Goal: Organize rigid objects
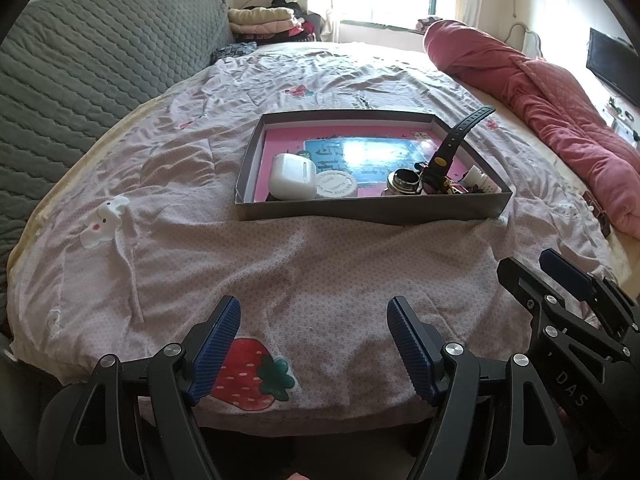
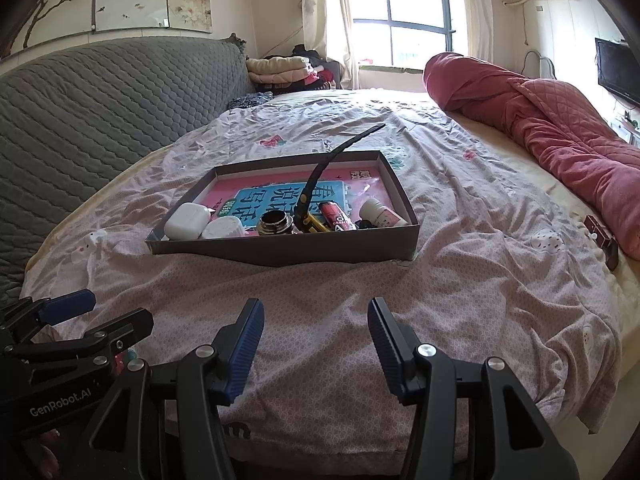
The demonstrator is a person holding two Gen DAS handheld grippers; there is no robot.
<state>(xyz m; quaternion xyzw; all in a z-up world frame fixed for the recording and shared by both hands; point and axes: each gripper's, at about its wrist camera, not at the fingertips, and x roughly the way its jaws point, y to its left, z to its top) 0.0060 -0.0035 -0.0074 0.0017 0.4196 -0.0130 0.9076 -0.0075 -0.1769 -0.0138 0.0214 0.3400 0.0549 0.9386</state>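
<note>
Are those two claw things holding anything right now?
No. The left gripper and the right gripper are both open and empty above the bedspread. The small items all lie in the grey tray.

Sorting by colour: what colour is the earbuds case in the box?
White earbuds case; clearest in right wrist view.

Bright window (image 2: 404,20) backlight, glare on book (image 1: 372,152), fisheye-bent edges.
</note>
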